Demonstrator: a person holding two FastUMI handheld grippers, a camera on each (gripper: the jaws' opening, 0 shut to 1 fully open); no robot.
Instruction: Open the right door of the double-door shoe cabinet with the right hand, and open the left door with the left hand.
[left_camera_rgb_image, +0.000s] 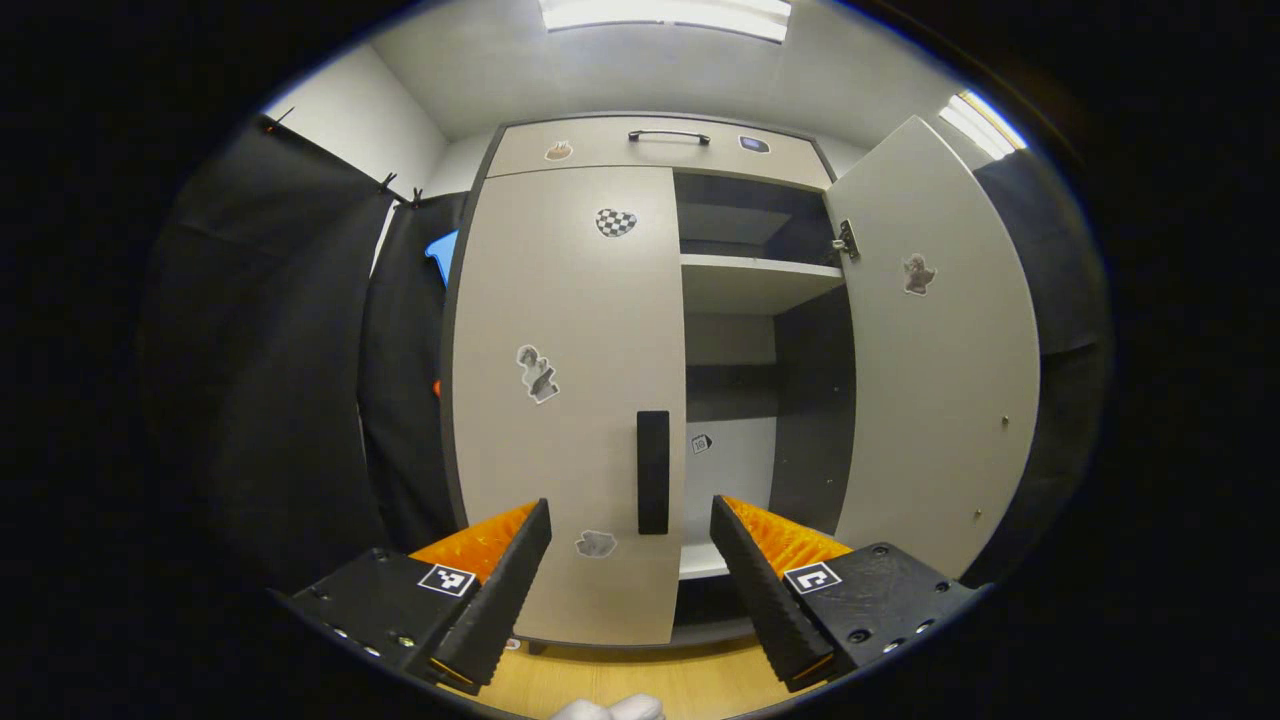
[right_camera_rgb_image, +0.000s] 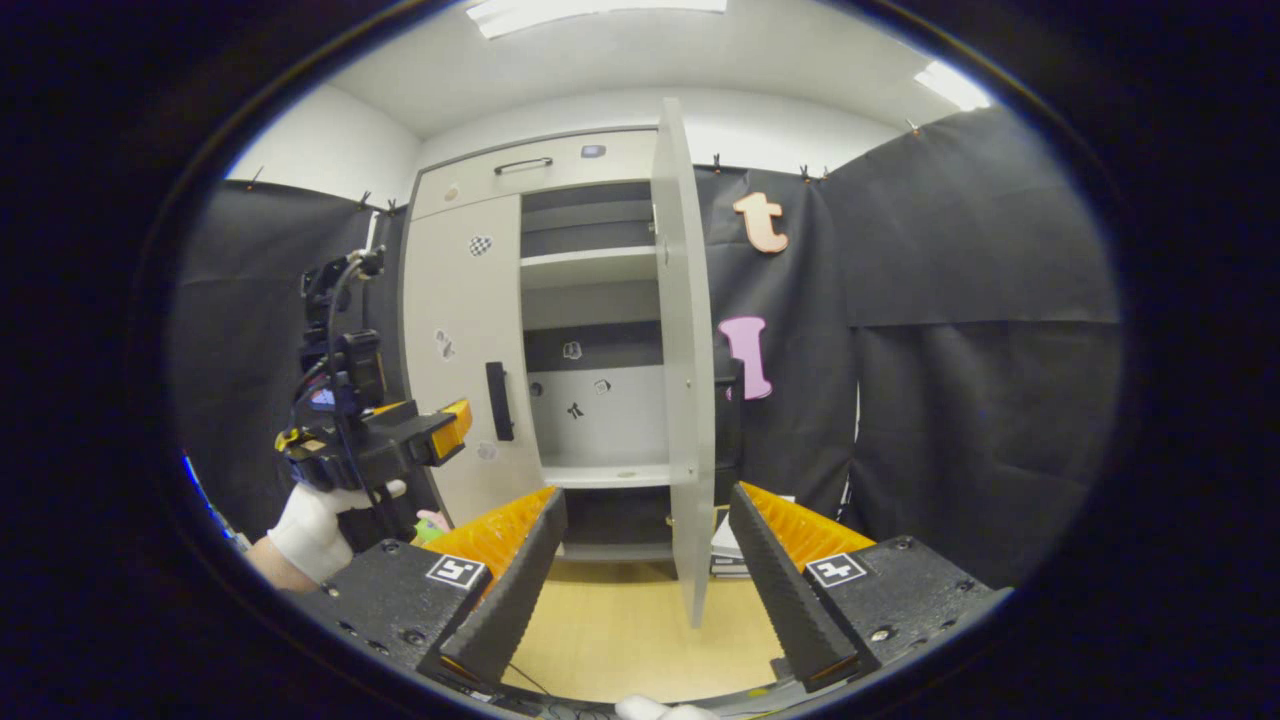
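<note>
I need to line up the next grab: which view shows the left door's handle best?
The left gripper view: the handle stands large and head-on, between that gripper's open fingers. In the right gripper view the handle is small and seen from an angle.

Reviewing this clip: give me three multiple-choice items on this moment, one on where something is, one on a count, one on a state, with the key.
1. Where is the left door's black handle?
A. near its top edge
B. low on the door, by the edge that meets the right door
C. by its hinge side

2. How many stickers show on the left door's front in the left gripper view?
A. one
B. three
C. six

3. What state is the right door in?
A. swung open
B. shut flush
C. taken off

Key: 1 B, the handle sits low beside the open compartment. 2 B, a chequered heart, a figure and a grey patch. 3 A, the shelf shows behind it. The left gripper fingers stand apart before the handle.
</note>
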